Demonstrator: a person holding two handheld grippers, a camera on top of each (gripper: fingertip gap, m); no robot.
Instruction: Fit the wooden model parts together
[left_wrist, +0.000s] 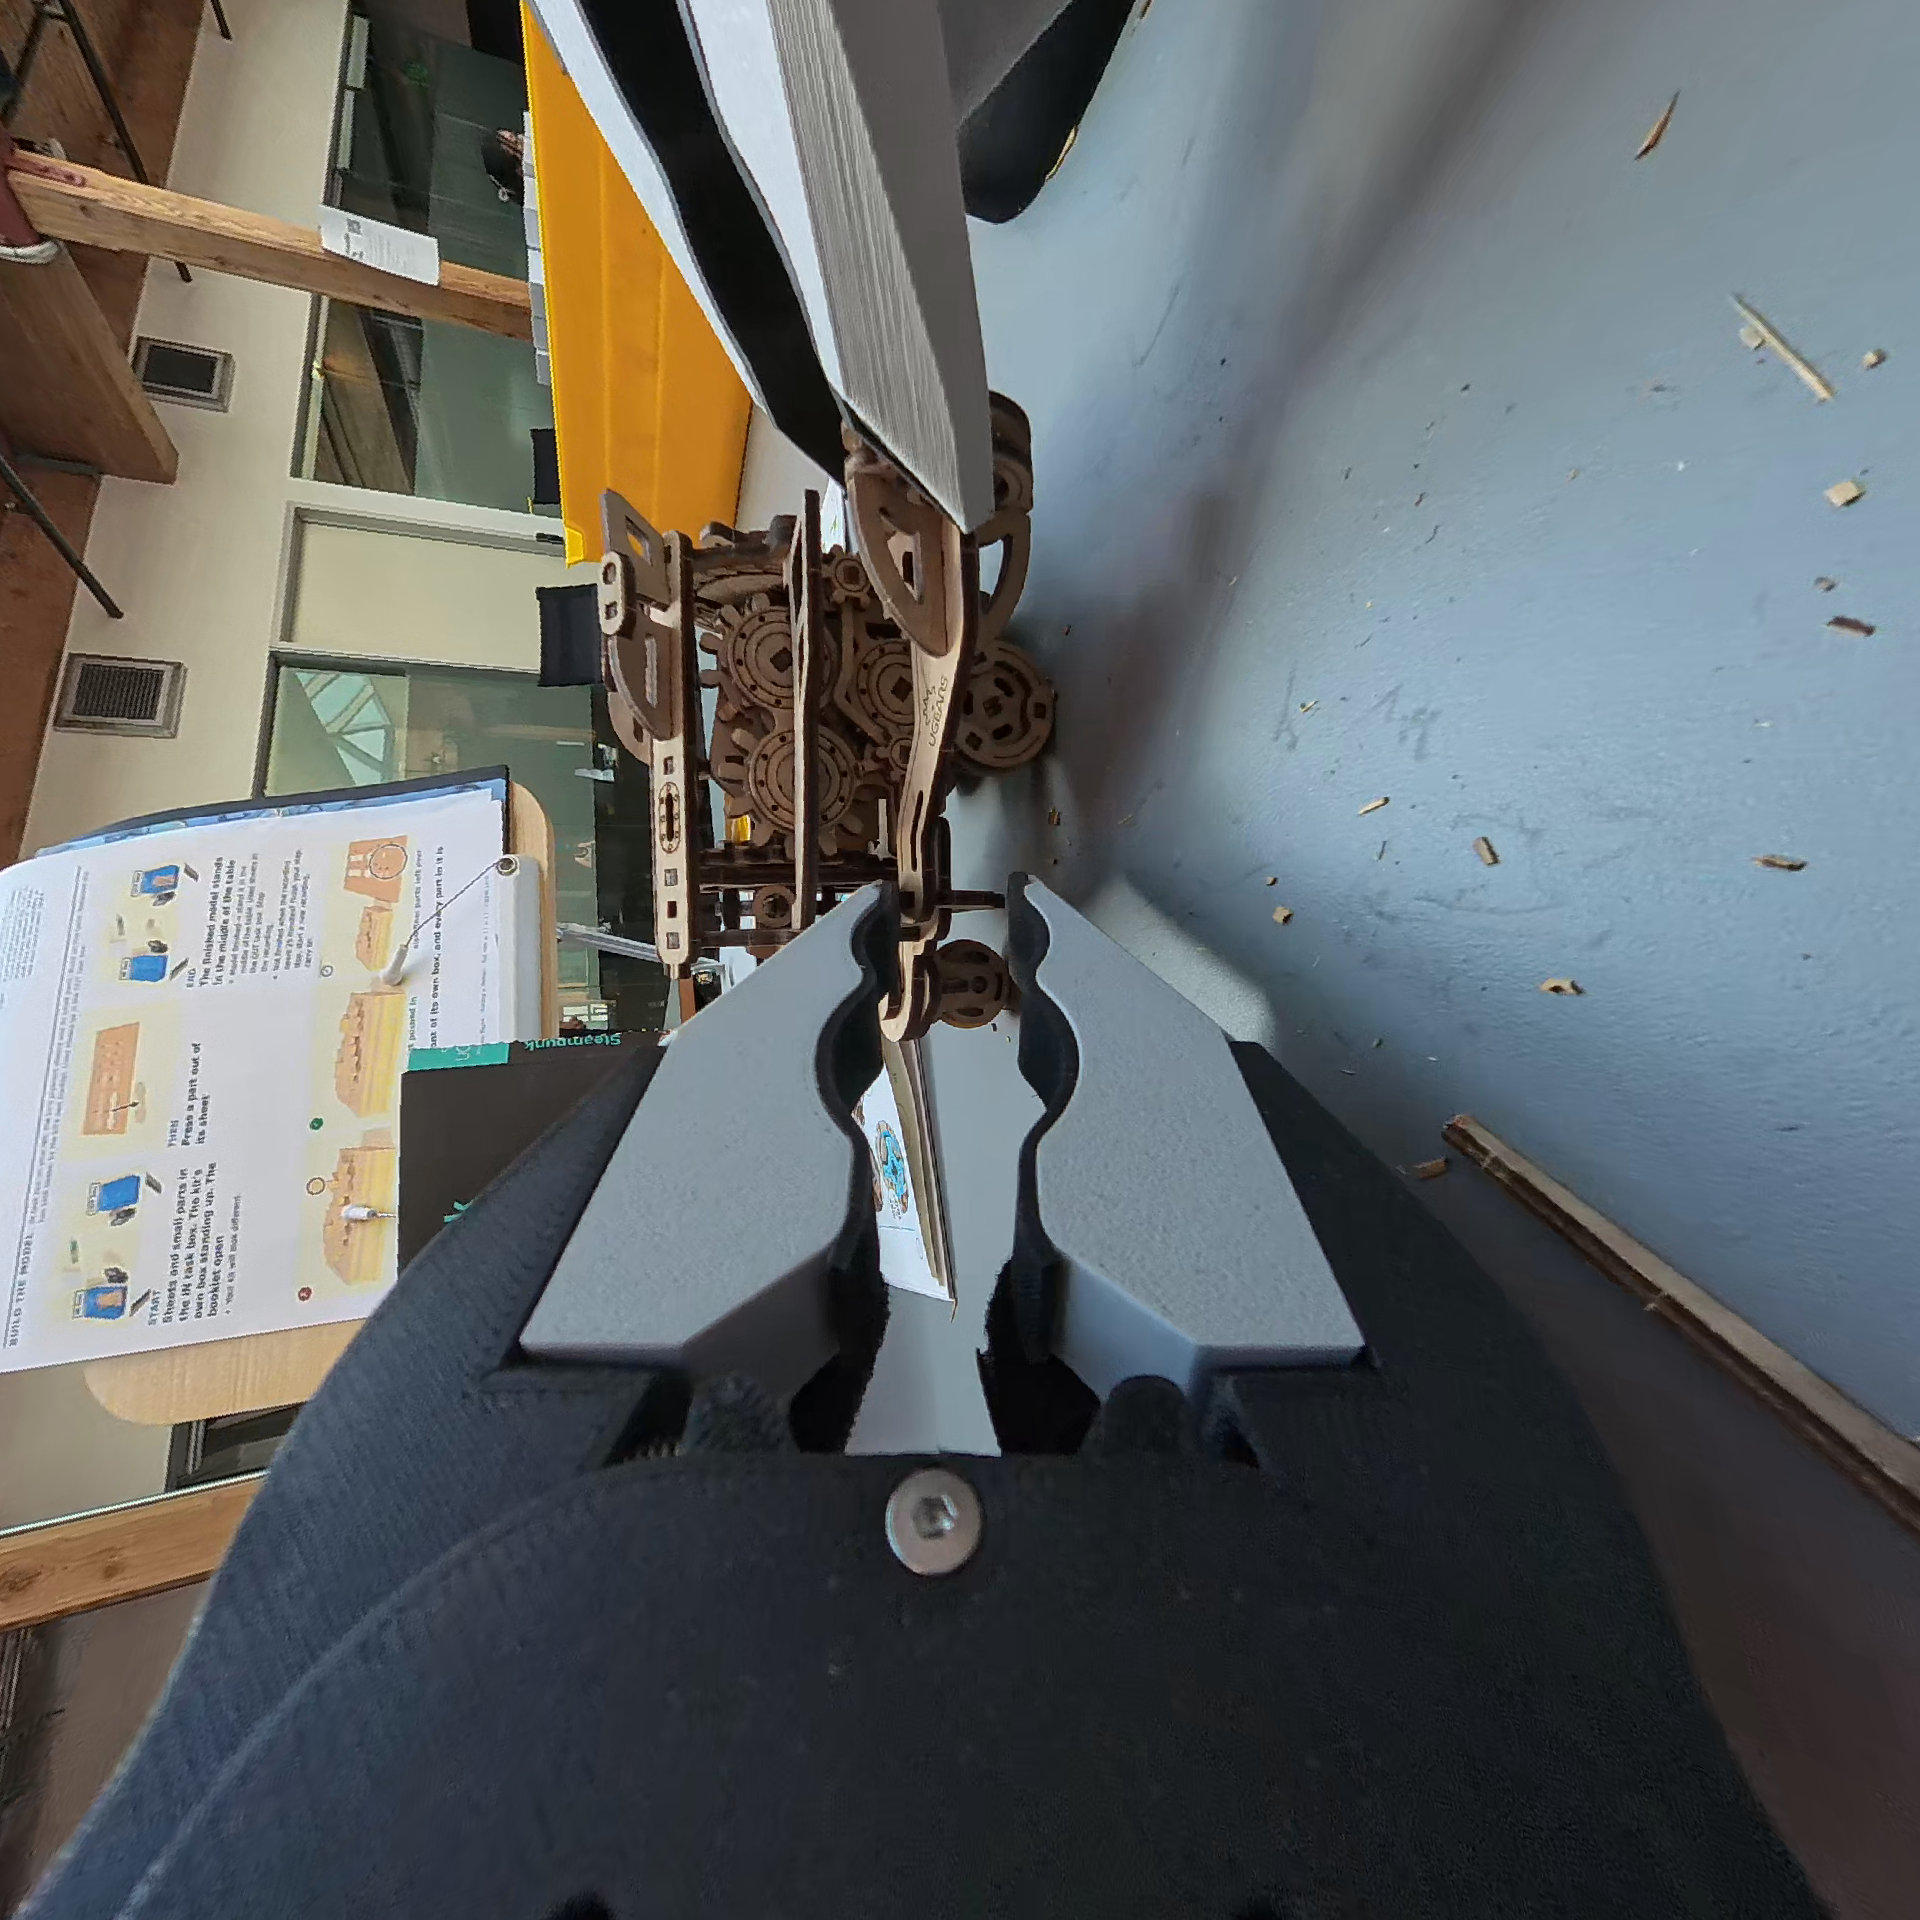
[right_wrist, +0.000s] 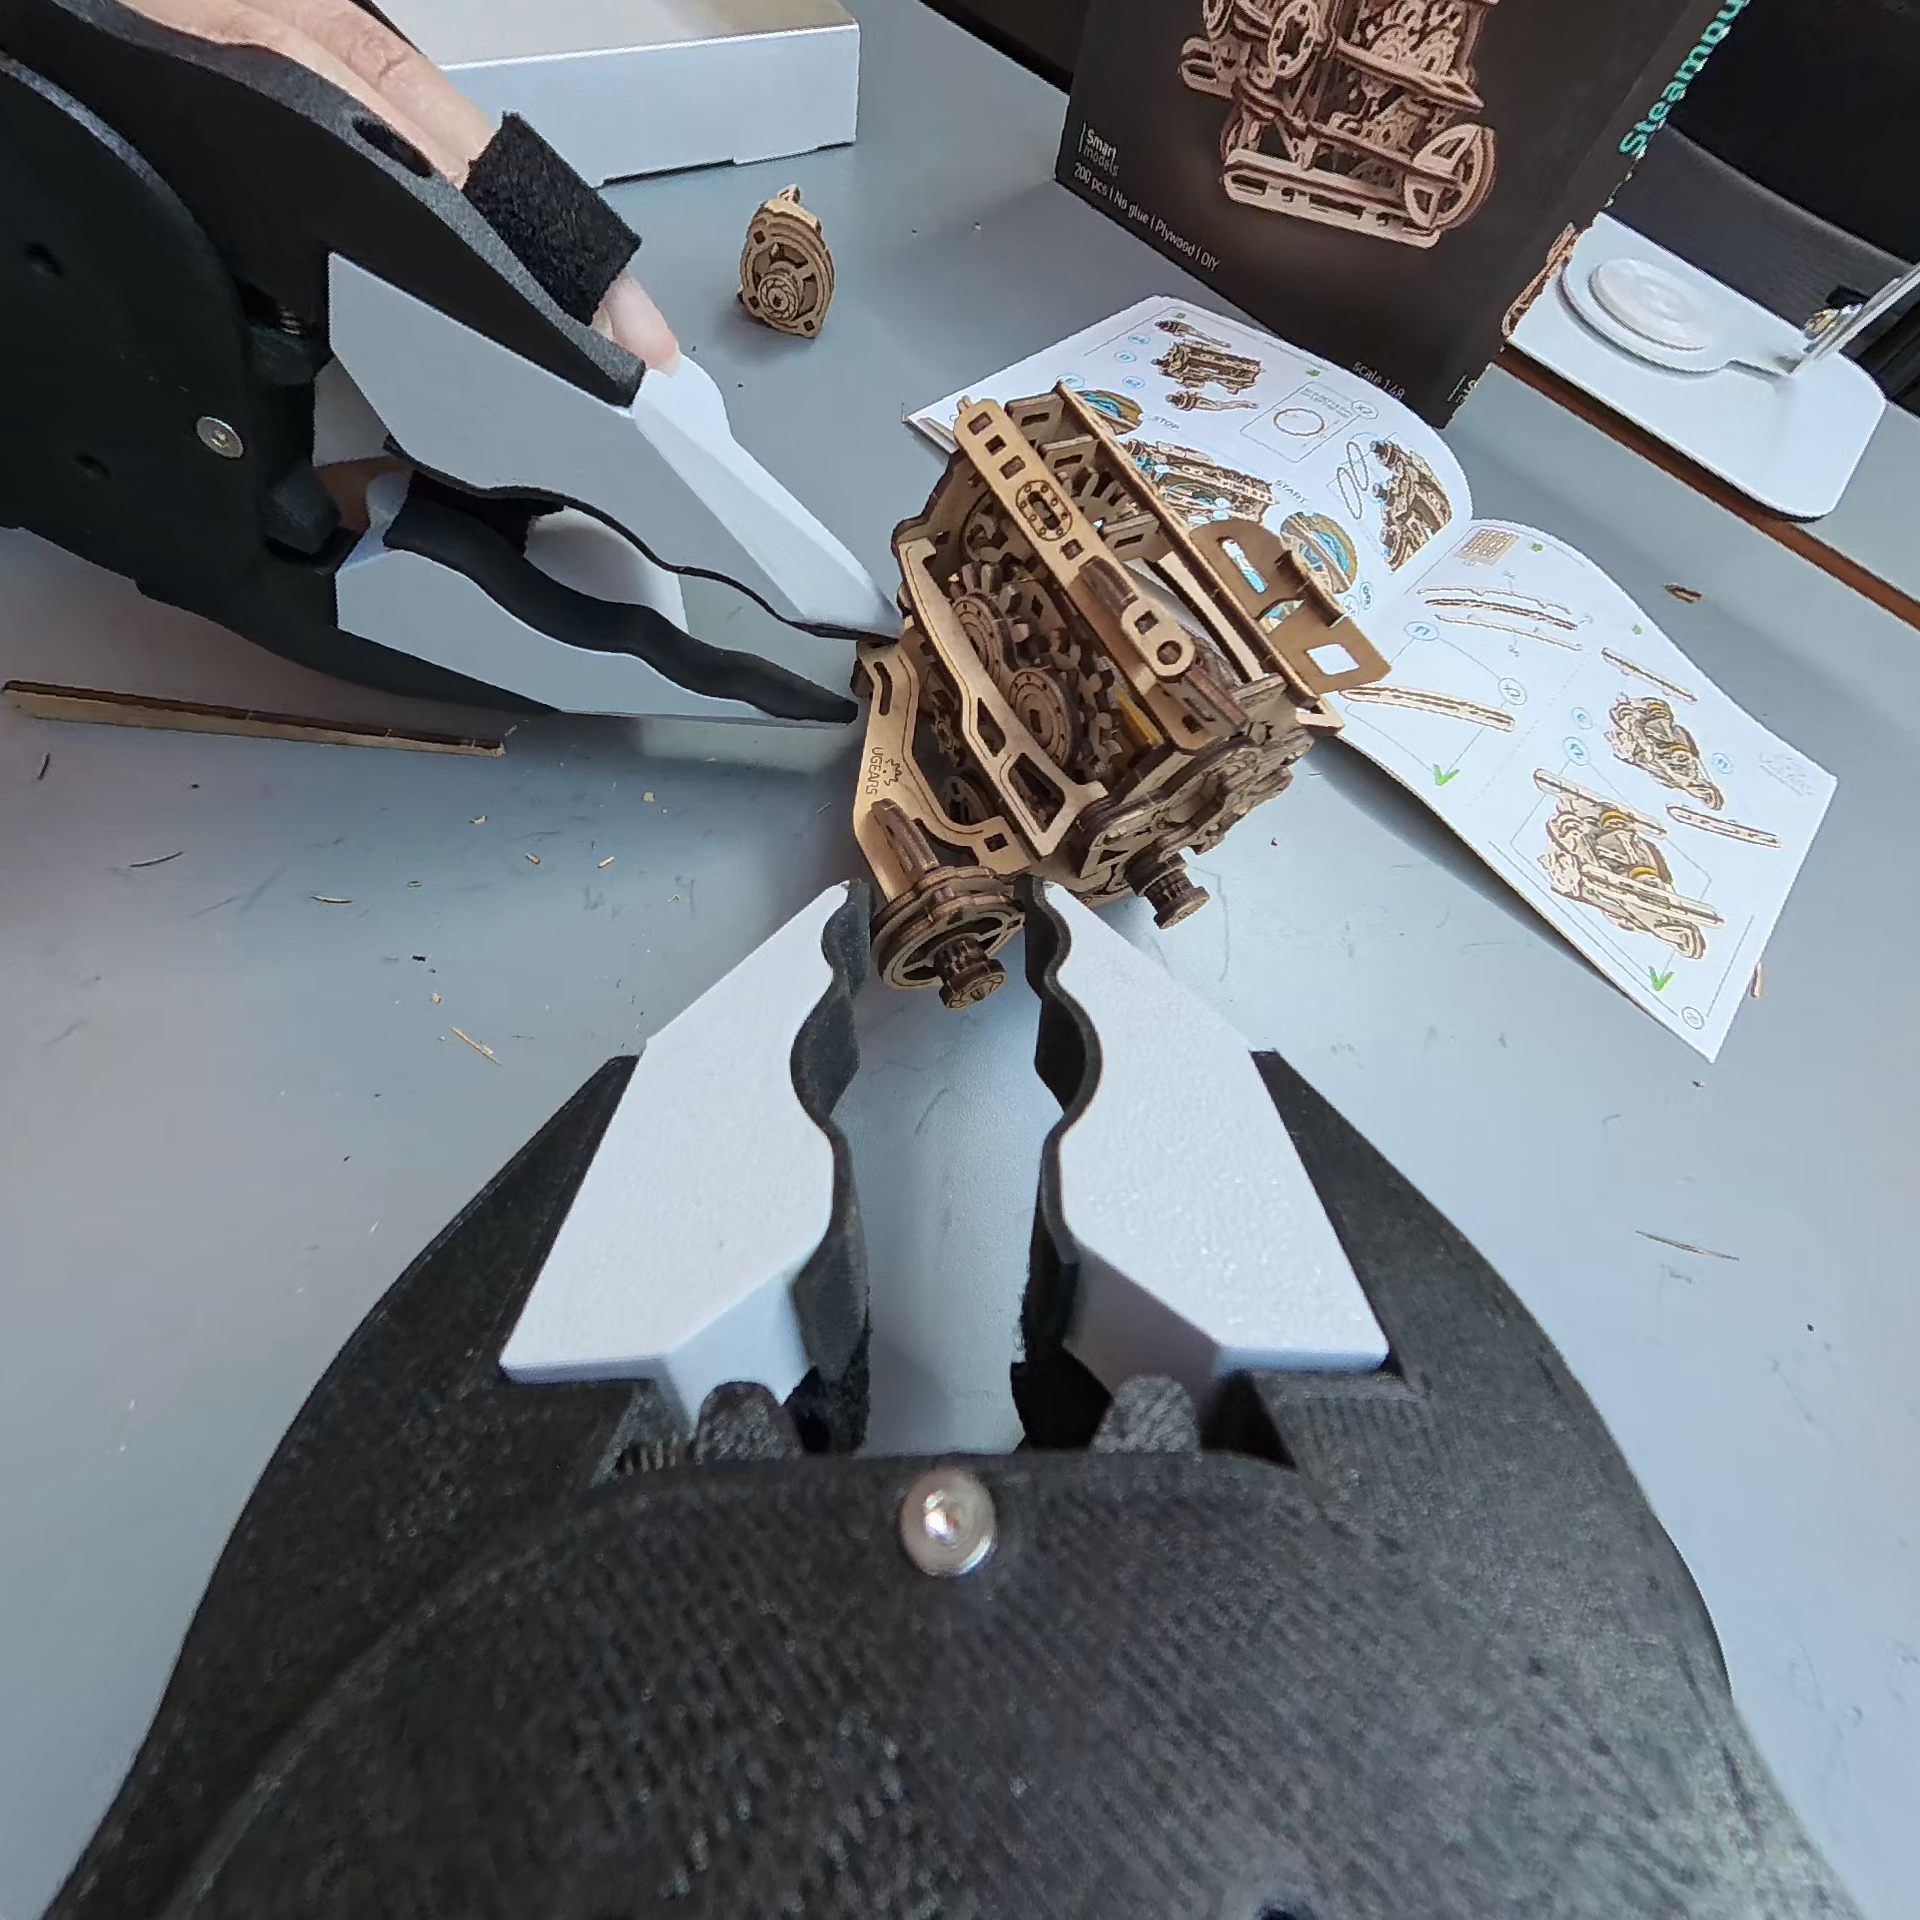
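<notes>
The wooden gear model (right_wrist: 1091, 665) is tilted on the grey table (right_wrist: 312, 1039), over the edge of an open booklet. My left gripper (right_wrist: 868, 665) comes in from the left and is shut on the model's side frame and axle pin; in the left wrist view (left_wrist: 948, 899) both pads touch that frame and pin. My right gripper (right_wrist: 940, 914) is shut on the wheel (right_wrist: 940, 945) at the model's near lower corner, with a pad against each side. In the left wrist view one right finger (left_wrist: 904, 312) reaches down onto the model (left_wrist: 790, 707).
An open instruction booklet (right_wrist: 1558, 727) lies to the right, the dark kit box (right_wrist: 1351, 156) stands behind it. A small wooden sub-assembly (right_wrist: 787, 265) and a white box (right_wrist: 665, 83) sit at the back. A plywood strip (right_wrist: 249, 717) lies left. Wood chips are scattered about. One gripper's finger ends stand about 6 cm off the other's.
</notes>
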